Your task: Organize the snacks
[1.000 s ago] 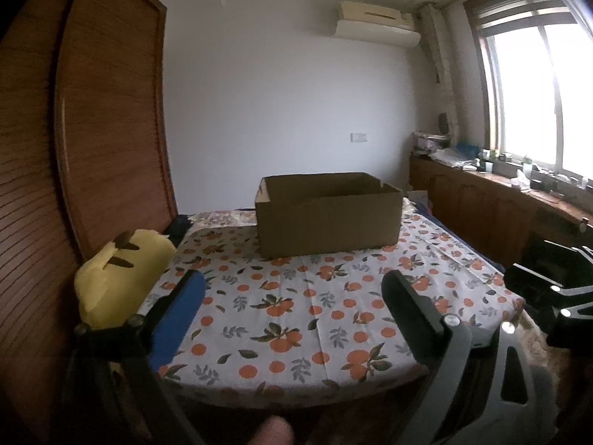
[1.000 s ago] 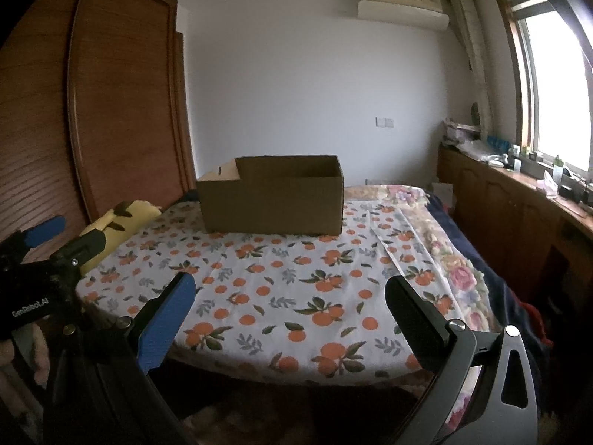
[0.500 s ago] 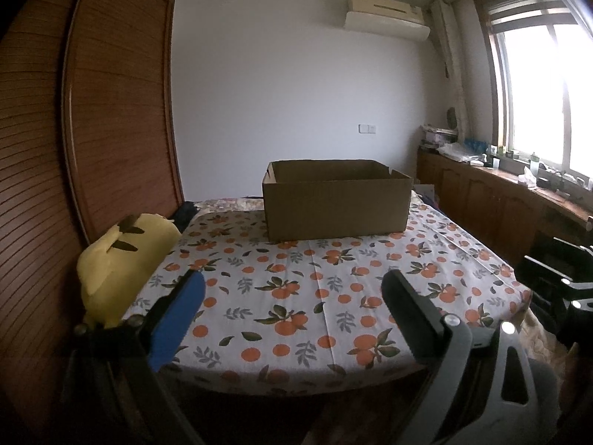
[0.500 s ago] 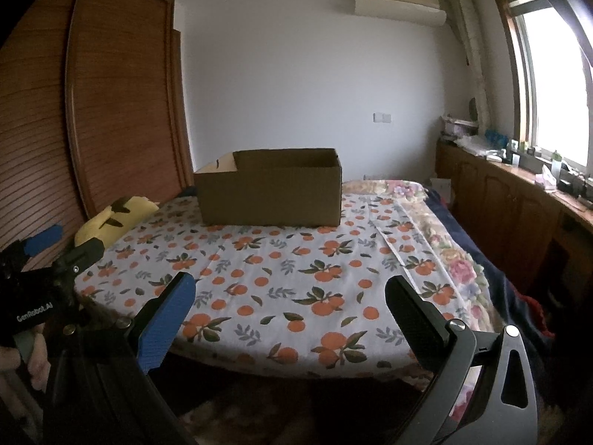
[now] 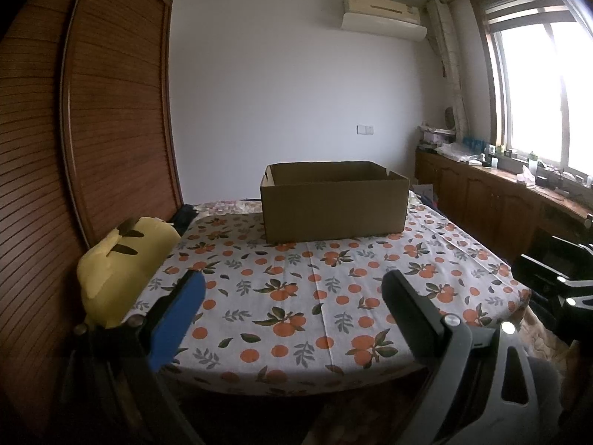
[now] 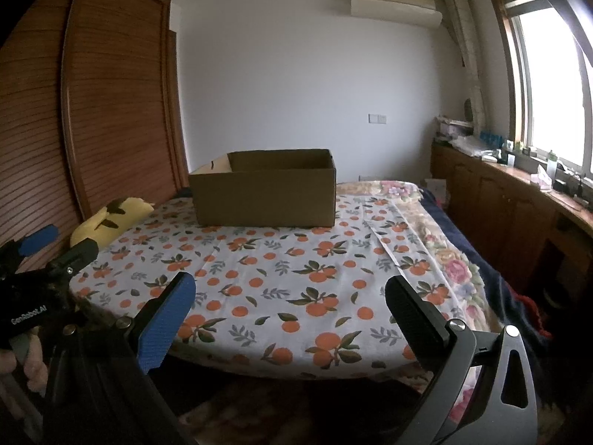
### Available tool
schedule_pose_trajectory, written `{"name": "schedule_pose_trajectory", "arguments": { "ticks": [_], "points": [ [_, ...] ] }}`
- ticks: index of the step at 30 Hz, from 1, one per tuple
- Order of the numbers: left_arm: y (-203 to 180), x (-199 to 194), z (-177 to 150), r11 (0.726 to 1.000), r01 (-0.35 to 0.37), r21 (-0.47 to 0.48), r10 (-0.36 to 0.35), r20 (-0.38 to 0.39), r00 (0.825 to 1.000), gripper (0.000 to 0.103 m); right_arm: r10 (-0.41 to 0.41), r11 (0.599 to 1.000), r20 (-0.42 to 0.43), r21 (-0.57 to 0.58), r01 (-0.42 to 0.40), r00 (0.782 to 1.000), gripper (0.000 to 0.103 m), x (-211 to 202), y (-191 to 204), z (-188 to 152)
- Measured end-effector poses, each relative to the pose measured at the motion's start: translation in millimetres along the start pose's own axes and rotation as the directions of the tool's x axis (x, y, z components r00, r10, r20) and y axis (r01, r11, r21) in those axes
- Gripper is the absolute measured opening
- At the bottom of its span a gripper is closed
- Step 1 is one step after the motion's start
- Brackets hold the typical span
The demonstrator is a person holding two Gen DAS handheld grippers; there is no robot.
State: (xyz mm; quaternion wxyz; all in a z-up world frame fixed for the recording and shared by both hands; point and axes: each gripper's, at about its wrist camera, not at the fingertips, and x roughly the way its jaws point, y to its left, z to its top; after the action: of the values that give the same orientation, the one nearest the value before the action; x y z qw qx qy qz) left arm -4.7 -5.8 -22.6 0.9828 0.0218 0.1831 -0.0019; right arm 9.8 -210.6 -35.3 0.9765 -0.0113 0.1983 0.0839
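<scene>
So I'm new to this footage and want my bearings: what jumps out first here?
An open cardboard box sits toward the far end of a bed covered by an orange-fruit print cloth. A yellow plush toy lies at the bed's left edge, by the wooden wardrobe. Both hand-held grippers, left and right, are open and empty; no snacks show.

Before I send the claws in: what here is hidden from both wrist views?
- Cardboard box floor and contents: near wall hides them in both views.
- Snacks: none visible anywhere.
- Window counter clutter: too small, washed out by glare.
- Left claw and right claw: open, hold nothing.
</scene>
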Motion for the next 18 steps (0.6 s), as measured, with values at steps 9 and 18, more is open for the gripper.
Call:
{"name": "schedule_pose_trajectory", "arguments": {
  "ticks": [9, 18],
  "points": [
    [0.2, -0.7, 0.1, 1.0, 0.0, 0.002, 0.0, 0.002, 1.0, 0.097, 0.0, 1.0, -0.001, 0.003, 0.0, 1.0, 0.103, 0.0, -0.8, -0.3],
    [0.9, -1.4, 1.3, 1.0, 0.0, 0.002, 0.0, 0.004, 1.0, 0.097, -0.001, 1.0, 0.0, 0.003, 0.001, 1.0, 0.103, 0.1, -0.7, -0.2]
  ]
}}
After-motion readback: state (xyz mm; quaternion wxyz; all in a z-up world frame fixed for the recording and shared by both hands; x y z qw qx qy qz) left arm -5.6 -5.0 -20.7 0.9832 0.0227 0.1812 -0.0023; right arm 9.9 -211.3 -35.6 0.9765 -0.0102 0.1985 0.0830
